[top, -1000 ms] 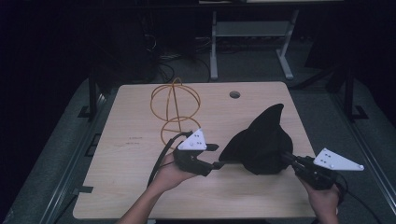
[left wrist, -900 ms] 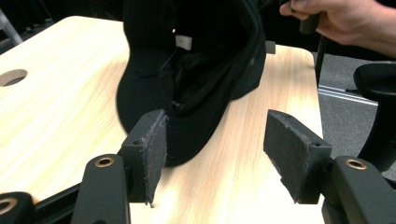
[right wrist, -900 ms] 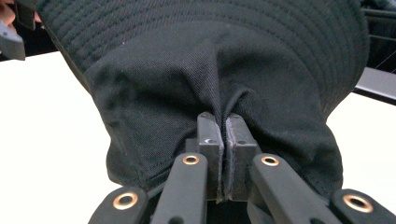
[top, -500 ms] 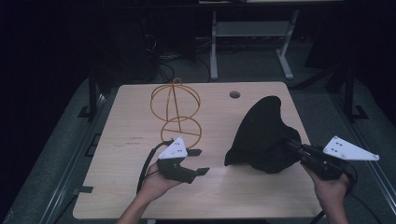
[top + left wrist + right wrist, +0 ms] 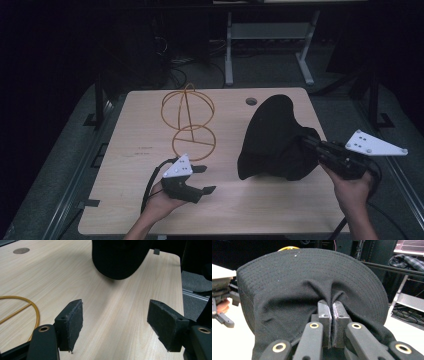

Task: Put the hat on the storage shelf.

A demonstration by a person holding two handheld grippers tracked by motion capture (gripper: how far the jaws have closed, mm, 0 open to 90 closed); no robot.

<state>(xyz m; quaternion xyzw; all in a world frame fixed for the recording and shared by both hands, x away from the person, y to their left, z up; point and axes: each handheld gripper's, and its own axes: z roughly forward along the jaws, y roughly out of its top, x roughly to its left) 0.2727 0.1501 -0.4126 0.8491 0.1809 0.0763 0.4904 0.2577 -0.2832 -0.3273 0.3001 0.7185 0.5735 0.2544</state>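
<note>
The right gripper (image 5: 307, 143) has its jaws clenched on a fold of the black hat (image 5: 274, 137), holding it up over the right half of the table (image 5: 125, 210) with the brim hanging low; from its own camera you can see the cloth bunched tight between the two pads (image 5: 324, 315). The left gripper (image 5: 202, 179) sits low near the front edge with its jaws spread wide and nothing in them, the hat's brim (image 5: 117, 262) ahead of it and well apart. The wire stand (image 5: 188, 122) is at the back left, upright, two hoops one over the other. My guess is the hat is meant for that stand. To do it well, I'd carry it across high enough to clear the top hoop, have the free gripper take the opposite brim so the crown opens, then lower it straight so the light stand isn't tipped.
</note>
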